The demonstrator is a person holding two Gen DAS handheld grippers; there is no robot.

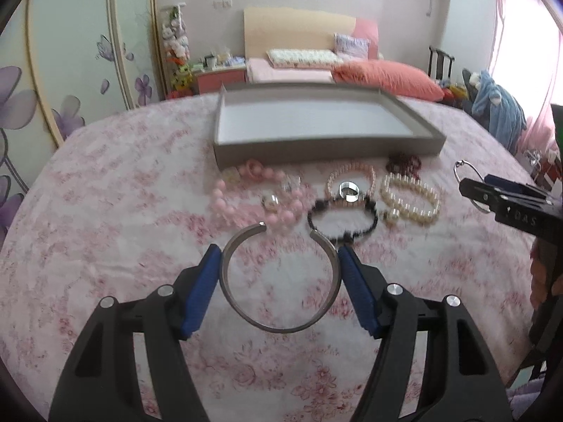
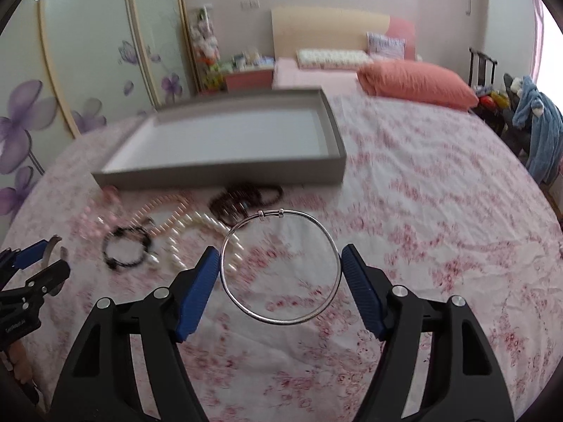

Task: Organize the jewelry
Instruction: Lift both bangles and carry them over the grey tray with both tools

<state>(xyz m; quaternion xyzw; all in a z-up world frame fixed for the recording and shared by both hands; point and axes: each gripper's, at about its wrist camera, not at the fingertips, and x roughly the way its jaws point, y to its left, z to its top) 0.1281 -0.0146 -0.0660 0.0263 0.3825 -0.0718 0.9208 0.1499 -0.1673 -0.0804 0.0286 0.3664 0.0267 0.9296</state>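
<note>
A pink-flowered white bedsheet (image 1: 105, 211) carries a grey tray (image 1: 327, 146) with a white floor, pink beads (image 1: 225, 200), cream pearls (image 1: 411, 197) and a black bracelet (image 1: 343, 219).

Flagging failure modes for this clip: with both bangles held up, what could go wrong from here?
1. The left tool pinches the open cuff bangle only at its sides; it could twist or spring out.
2. The right tool holds the thin wire bangle the same way, and it may slip.
3. The gray tray lies beyond the beaded bracelets; a low carry could snag them.
</note>
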